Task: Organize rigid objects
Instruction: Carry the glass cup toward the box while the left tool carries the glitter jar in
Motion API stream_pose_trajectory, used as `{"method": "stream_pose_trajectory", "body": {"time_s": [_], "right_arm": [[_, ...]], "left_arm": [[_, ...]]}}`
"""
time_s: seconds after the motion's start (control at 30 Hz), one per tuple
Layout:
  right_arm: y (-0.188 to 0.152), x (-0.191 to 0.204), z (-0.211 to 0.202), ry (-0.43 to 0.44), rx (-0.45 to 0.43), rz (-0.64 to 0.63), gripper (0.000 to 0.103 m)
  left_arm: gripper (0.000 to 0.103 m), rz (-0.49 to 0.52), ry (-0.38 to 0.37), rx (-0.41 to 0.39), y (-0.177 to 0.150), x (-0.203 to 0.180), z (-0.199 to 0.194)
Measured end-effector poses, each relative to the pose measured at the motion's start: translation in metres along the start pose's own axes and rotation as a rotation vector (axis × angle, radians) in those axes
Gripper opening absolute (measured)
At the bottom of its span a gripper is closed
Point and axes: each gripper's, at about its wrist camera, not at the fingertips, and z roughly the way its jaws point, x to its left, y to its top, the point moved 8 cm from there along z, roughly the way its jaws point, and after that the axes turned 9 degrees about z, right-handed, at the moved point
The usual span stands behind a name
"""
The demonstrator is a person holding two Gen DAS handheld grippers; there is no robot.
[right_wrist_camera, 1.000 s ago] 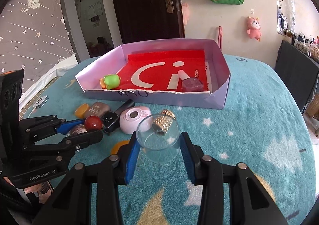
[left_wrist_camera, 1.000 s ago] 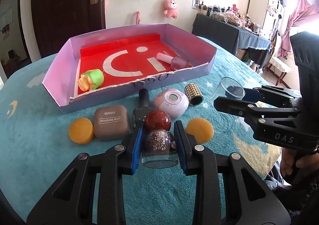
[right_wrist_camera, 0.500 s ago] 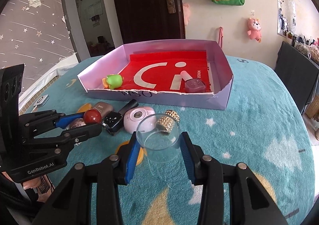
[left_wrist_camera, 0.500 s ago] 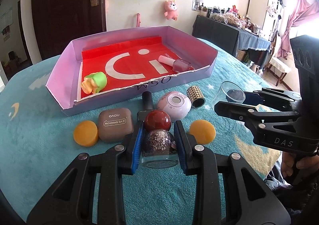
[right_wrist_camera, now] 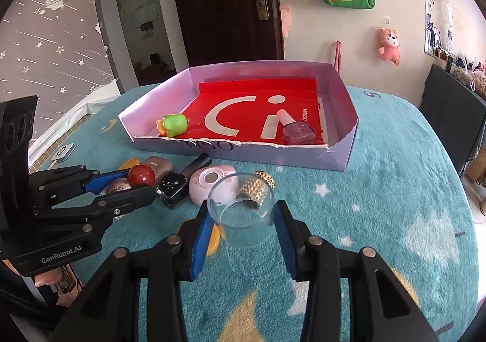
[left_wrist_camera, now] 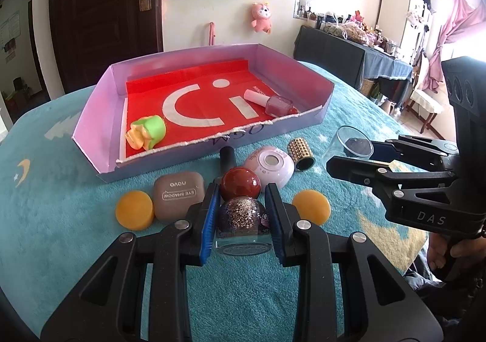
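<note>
Clamping the glittery nail-polish bottle [left_wrist_camera: 241, 216] by its glass body, below the round red cap, the left claw [left_wrist_camera: 241, 220] is closed snugly on it above the tabletop's [left_wrist_camera: 60, 245] near edge; small, stiff and smooth, the bottle probably slips if tilted. The right claw [right_wrist_camera: 243, 228] pinches the clear glass cup [right_wrist_camera: 241, 211] across its thin wall, likely light and fragile. Beyond lies the box [left_wrist_camera: 100, 102], toward the far edge, holding two items.

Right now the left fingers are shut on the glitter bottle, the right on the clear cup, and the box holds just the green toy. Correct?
Not quite: the box holds two things, the green toy and a pink bottle, as the right wrist view shows. The glitter bottle and clear cup grips are as you say.
</note>
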Motion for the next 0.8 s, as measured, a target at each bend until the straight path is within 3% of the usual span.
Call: {"method": "stream_pose_trajectory", "body": {"time_s": [0.43, 0.8], "right_arm": [[0.032, 0.000, 0.004, 0.004, -0.027, -0.021, 0.043], [0.071, 0.003, 0.030, 0.013, -0.046, -0.072, 0.044]], "left_arm": [[0.029, -0.002, 0.007, -0.042, 0.034, 0.021, 0.002], [0.029, 0.011, -0.016, -0.027, 0.069, 0.042, 0.043]]}}
